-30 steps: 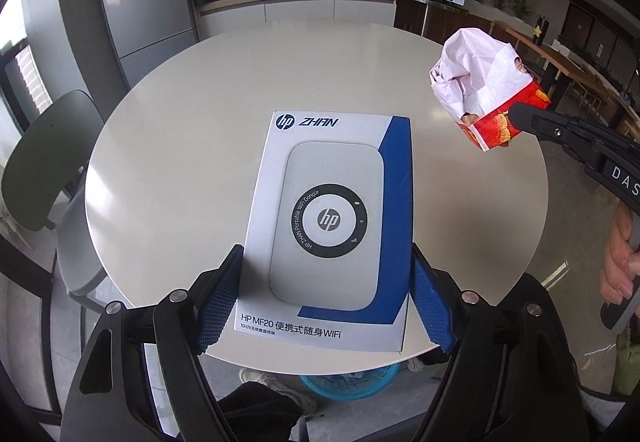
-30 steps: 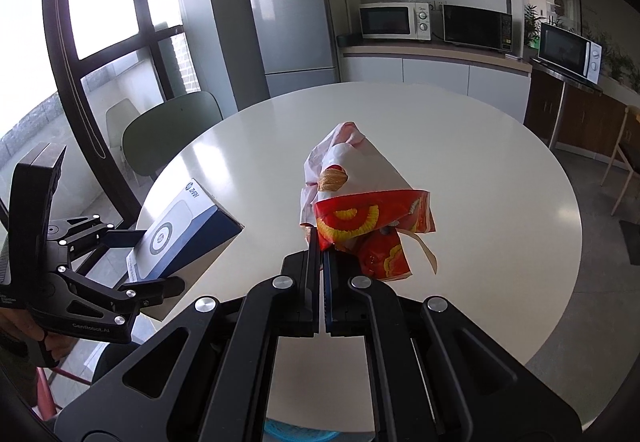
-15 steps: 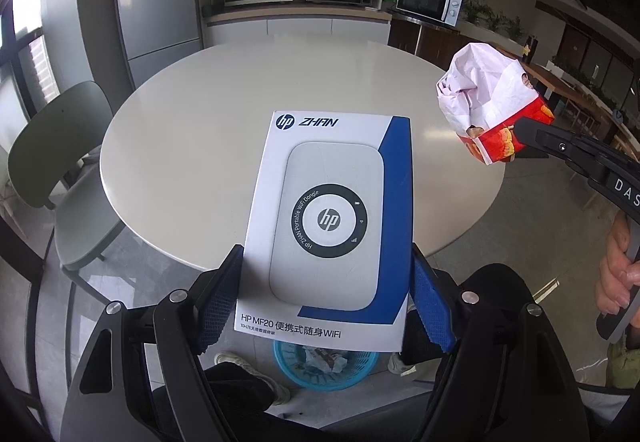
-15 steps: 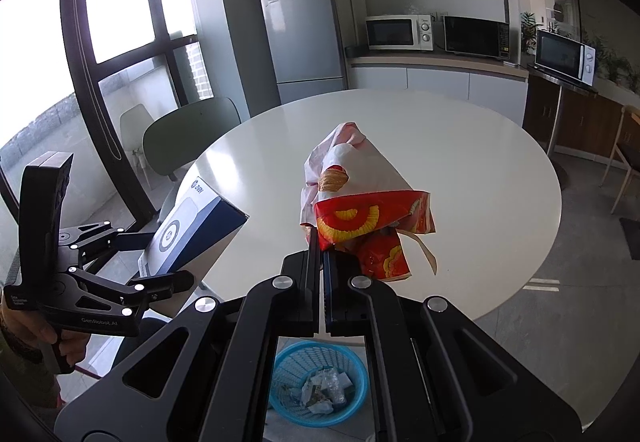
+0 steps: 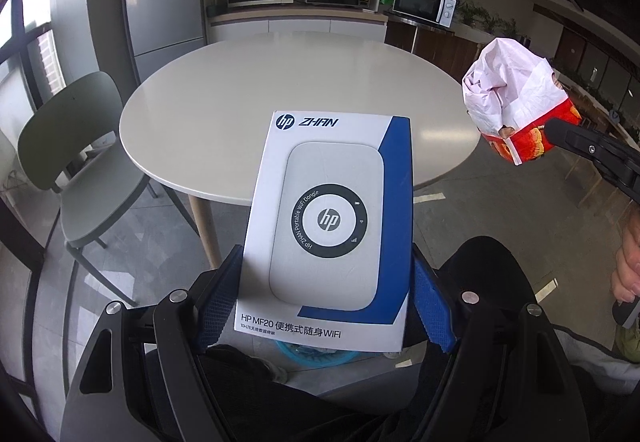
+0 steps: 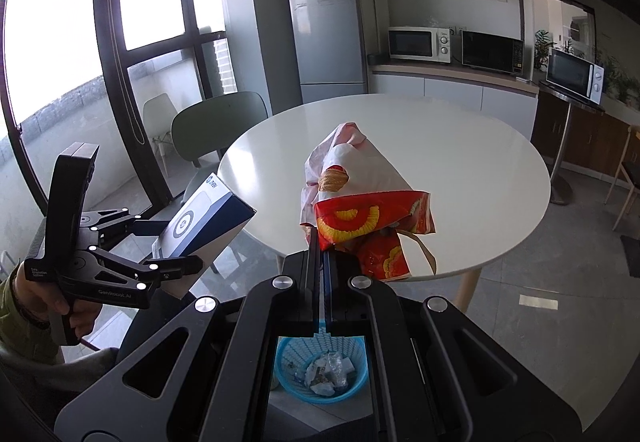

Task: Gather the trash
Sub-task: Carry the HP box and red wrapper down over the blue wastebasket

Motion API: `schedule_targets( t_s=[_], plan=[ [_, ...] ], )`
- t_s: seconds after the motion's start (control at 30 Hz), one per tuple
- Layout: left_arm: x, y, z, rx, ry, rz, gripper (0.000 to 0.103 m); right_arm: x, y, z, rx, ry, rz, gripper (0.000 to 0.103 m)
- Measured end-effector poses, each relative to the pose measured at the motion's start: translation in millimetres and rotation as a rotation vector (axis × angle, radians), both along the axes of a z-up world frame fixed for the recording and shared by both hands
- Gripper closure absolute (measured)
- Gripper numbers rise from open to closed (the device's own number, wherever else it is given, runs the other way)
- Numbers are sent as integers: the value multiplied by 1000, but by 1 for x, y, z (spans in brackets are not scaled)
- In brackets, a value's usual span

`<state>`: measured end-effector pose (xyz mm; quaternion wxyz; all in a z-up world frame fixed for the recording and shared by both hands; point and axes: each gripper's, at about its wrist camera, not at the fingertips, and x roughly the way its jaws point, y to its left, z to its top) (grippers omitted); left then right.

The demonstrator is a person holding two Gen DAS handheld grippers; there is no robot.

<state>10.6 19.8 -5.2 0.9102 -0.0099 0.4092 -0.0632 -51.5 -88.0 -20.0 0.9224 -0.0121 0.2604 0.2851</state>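
Observation:
My left gripper is shut on a white and blue HP box, held in the air in front of the round white table. In the right wrist view the box shows at the left in the left gripper. My right gripper is shut on a crumpled red and white paper food bag; the bag also shows in the left wrist view. A blue trash basket with crumpled scraps stands on the floor below both grippers; its rim peeks under the box.
A green chair stands left of the table. A fridge and a counter with microwaves line the far wall. Large windows are on the left. The person's dark-clothed legs are below.
Both grippers have pulled back from the table and risen with their loads. The table now lies farther off, and the blue basket has come into view below.

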Motion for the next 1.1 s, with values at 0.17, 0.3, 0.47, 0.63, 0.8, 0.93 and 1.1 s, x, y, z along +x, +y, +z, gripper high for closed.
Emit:
schedule_targets(
  t_s=[0.17,0.3,0.47,0.63,0.8,0.93,1.1],
  plan=[
    [1,-3,-23,7,49,-6,26,-8,-3,-16,-15,47,13,102],
    [6,-7,-49,15,106,-16,26,-9,1,-39,-23,107,29,102],
    [16,-9,-85,11,177,-16,26,2,4,-79,-26,216,30,102],
    [28,-5,-121,8,250,-9,26,13,12,-117,-24,308,33,102],
    [38,-5,-156,2,321,7,26,26,22,-155,-36,387,32,102],
    [46,-2,-177,-6,362,20,26,39,30,-185,-38,453,29,102],
    [61,7,-203,-22,405,48,26,58,42,-222,-32,540,22,102]
  ],
)
